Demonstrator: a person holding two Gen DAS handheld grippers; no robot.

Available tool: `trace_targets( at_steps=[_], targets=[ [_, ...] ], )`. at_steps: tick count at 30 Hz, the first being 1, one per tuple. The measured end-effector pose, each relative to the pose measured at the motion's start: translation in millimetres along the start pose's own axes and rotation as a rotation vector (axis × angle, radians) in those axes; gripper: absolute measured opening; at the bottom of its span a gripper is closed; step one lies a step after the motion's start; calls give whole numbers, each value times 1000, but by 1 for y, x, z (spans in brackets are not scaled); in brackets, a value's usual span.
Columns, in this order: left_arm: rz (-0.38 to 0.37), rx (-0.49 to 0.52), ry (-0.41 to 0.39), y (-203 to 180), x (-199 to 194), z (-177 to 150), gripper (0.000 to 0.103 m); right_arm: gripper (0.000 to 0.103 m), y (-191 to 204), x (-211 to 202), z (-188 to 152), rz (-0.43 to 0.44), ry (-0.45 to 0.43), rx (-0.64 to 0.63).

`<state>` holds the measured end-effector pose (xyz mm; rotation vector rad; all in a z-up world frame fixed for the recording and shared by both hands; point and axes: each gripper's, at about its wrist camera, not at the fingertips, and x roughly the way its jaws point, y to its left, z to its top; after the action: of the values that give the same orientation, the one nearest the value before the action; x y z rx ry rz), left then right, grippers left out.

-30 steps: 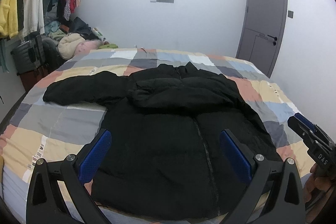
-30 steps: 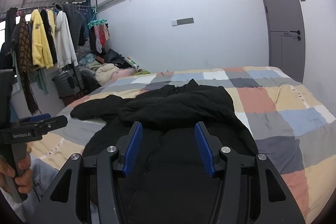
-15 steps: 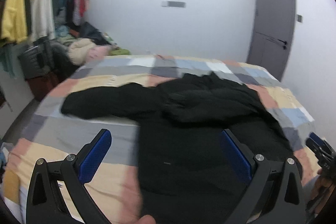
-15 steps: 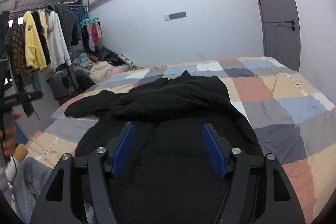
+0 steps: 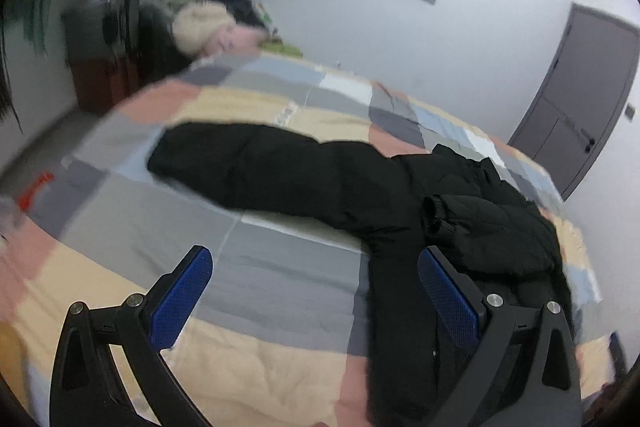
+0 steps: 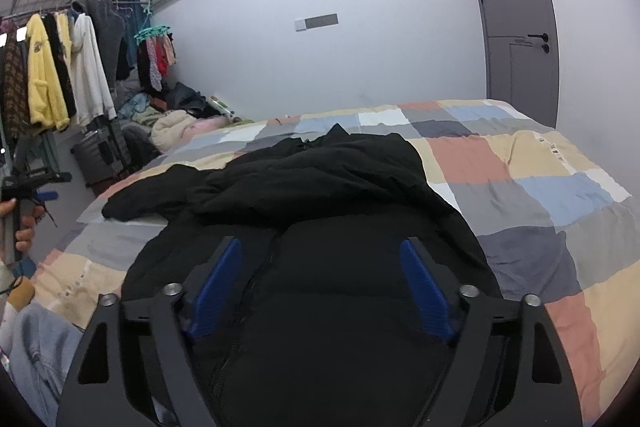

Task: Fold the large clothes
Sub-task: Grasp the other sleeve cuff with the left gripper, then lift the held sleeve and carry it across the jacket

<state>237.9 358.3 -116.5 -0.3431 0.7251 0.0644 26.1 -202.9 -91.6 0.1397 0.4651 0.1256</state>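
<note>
Swung leftward, the left tool now faces the black puffer jacket's outstretched sleeve — both tools gape empty; soft, bulky — grab the cuff. Right tool hovers.

The left gripper swings leftward, now facing the outstretched sleeve instead of the black jacket front; its view blurs; the right gripper spreads its blue pads wider apart above the zipper.

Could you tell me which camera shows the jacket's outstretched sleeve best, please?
The left wrist view: the outstretched sleeve lies full length across the bedspread, though blurred. The right wrist view shows it only foreshortened.
</note>
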Motion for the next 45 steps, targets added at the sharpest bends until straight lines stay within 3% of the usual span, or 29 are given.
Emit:
trace_targets(
  at_steps=[7,16,22,25,33,36,41,44,45],
  targets=[
    [-131,-258,47,86,87,14,102,95,10,18,4,-36,30,16],
    [-162,-488,46,177,176,28,101,97,25,48,11,-78,71,23],
    [-157,-587,27,212,226,37,101,97,26,69,15,-106,110,51],
    [-160,-635,-28,224,241,45,101,97,24,78,15,-125,122,68],
    [-138,-677,-98,245,273,72,96,97,25,102,14,-146,168,72],
    [-123,-676,-91,246,279,81,83,97,27,106,16,-150,176,58],
    [-116,-691,-56,247,276,88,34,97,26,108,18,-141,186,75],
    [-93,-645,-61,240,258,95,15,97,28,104,20,-135,179,63],
    [-84,-630,-74,236,248,95,13,97,28,102,21,-133,175,60]
  ],
)
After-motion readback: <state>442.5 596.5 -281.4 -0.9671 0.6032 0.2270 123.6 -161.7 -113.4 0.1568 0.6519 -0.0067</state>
